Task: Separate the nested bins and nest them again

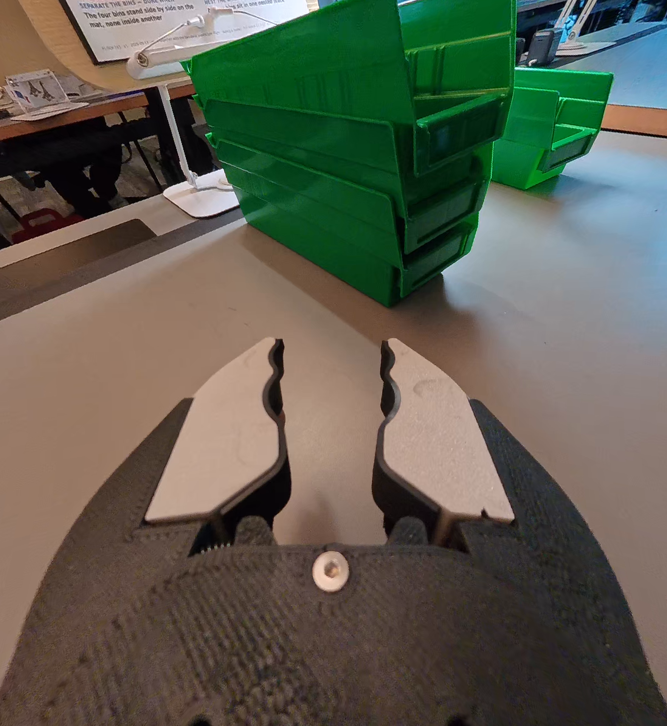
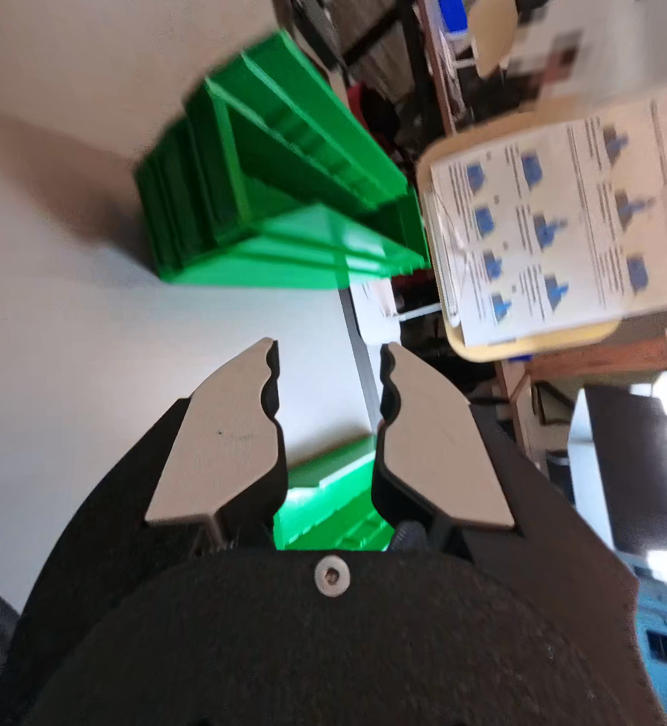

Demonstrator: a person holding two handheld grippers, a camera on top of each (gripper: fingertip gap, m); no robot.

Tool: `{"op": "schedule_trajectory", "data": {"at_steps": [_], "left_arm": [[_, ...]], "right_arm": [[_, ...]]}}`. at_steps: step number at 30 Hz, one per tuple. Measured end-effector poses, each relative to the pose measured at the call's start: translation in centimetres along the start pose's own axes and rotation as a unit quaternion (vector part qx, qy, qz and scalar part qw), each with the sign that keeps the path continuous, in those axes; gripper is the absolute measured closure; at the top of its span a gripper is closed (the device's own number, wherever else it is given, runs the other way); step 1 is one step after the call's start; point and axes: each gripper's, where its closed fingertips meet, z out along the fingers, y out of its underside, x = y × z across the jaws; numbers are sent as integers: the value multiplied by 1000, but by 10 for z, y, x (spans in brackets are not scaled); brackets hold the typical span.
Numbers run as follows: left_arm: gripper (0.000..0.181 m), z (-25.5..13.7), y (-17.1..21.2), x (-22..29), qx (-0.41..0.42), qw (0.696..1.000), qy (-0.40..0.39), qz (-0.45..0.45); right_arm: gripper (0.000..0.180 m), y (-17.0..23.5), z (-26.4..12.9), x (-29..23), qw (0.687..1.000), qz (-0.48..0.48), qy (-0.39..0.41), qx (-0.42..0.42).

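Grey matting [image 1: 127, 373] covers the table, with a white lamp [image 1: 174, 129] and a framed sheet [image 1: 135, 27] behind a stack [image 1: 324, 188] of nested green bins, whose top bin [image 1: 363, 70] sits tilted in those below. One more bin [image 1: 552, 125] stands alone just beyond the stack. Both tongs are parted and hold nothing: the left gripper [image 1: 332, 345] hovers over bare mat short of the stack, while the right gripper [image 2: 328, 347], in a blurred, rolled view, is above the lone bin [image 2: 324, 506].
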Motion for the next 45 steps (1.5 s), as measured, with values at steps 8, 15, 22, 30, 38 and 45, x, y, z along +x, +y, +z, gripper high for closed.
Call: {"op": "schedule_trajectory", "data": {"at_steps": [8, 15, 22, 30, 38, 45], "left_arm": [[133, -3, -4, 1, 12, 1000, 0, 5], [132, -5, -5, 4, 18, 1000, 5, 14], [132, -5, -5, 5, 16, 1000, 5, 20], [133, -5, -5, 5, 15, 1000, 4, 18], [133, -5, -5, 5, 18, 1000, 5, 19], [133, -5, -4, 5, 15, 1000, 5, 18]], "right_arm": [[133, -85, 88, -62, 992, -93, -80, -32], [138, -74, 135, -74, 986, -88, -89, -106], [142, -73, 137, -77, 985, -88, -98, -109], [141, -69, 142, -78, 983, -105, -99, -115], [148, -68, 142, -74, 981, -131, -87, -113], [148, -83, 131, -50, 984, -134, -57, -99]]}}
